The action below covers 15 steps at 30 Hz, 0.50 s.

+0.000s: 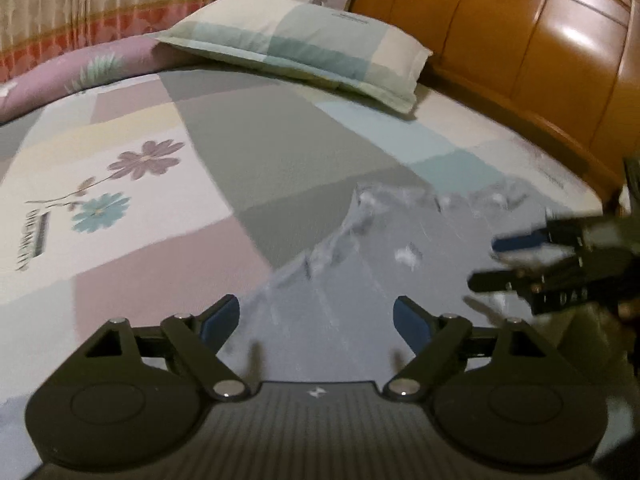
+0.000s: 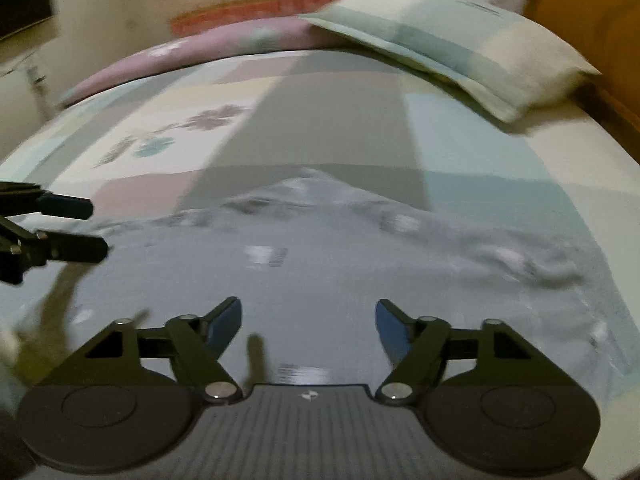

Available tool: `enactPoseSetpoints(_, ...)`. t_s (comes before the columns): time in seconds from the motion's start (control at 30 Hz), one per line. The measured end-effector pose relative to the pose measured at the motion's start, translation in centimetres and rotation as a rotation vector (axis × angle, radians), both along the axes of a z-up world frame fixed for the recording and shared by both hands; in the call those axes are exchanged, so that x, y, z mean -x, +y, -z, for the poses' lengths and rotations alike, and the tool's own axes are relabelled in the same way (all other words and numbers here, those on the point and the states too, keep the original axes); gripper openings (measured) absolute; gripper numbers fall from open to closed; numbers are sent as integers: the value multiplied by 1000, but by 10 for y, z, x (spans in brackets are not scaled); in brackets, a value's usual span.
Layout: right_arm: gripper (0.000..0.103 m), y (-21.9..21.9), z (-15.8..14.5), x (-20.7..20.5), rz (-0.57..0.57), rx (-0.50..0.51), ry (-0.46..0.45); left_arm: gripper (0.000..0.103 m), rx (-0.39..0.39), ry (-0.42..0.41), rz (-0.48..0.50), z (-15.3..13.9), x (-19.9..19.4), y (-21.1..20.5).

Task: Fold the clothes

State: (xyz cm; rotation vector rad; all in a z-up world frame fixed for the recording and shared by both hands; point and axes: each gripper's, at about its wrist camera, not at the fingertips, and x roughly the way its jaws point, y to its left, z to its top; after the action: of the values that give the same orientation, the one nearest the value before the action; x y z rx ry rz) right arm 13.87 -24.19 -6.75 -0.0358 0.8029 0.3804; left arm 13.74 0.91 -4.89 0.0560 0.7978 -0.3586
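Left wrist view: the left gripper (image 1: 316,320) hangs over a pale grey, white-speckled cloth garment (image 1: 360,264), its blue-padded fingers (image 1: 412,326) spread wide with nothing between them. That garment lies flat on the bed's patchwork pastel sheet with printed flowers (image 1: 160,184), on the near side of it from the checked green-and-cream pillow (image 1: 304,40). The right gripper (image 1: 486,262) shows at the garment's right side, blurred, fingers apart and holding nothing. A glossy orange-brown wooden headboard (image 1: 520,40) rises behind the pillow. Over in the right wrist view, the right gripper's fingers (image 2: 390,330) stand wide above the garment's smooth middle, nothing held, and the garment's far edge is rumpled towards the pillow. The left gripper sits at the garment's left edge, also empty.
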Motion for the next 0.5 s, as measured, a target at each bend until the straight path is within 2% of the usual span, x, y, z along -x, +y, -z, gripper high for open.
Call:
enactPoseSetpoints(0.13,83,27,6,5,-98,35,12,84,-56,51,-24,19,24,6)
enactPoseSetpoints(0.2,87,36,13,7,-125,62,27,84,-91,78,-44,31,34,6)
enactPoseSetpoints(0.23,90,37,15,11,-134,91,19,84,-110,70,-47,36,41,6)
enactPoseSetpoints(0.27,99,39,18,15,-143,121,11,85,-121,58,-44,36,47,7)
enactPoseSetpoints(0.3,103,40,21,19,-149,147,6,85,-127,56,-39,35,52,8)
enactPoseSetpoints(0.4,103,31,19,22,-123,139,27,85,-137,34,-36,27,59,12)
enactPoseSetpoints(0.5,103,31,11,24,-113,143,4,85,-139,4,-48,20,58,17)
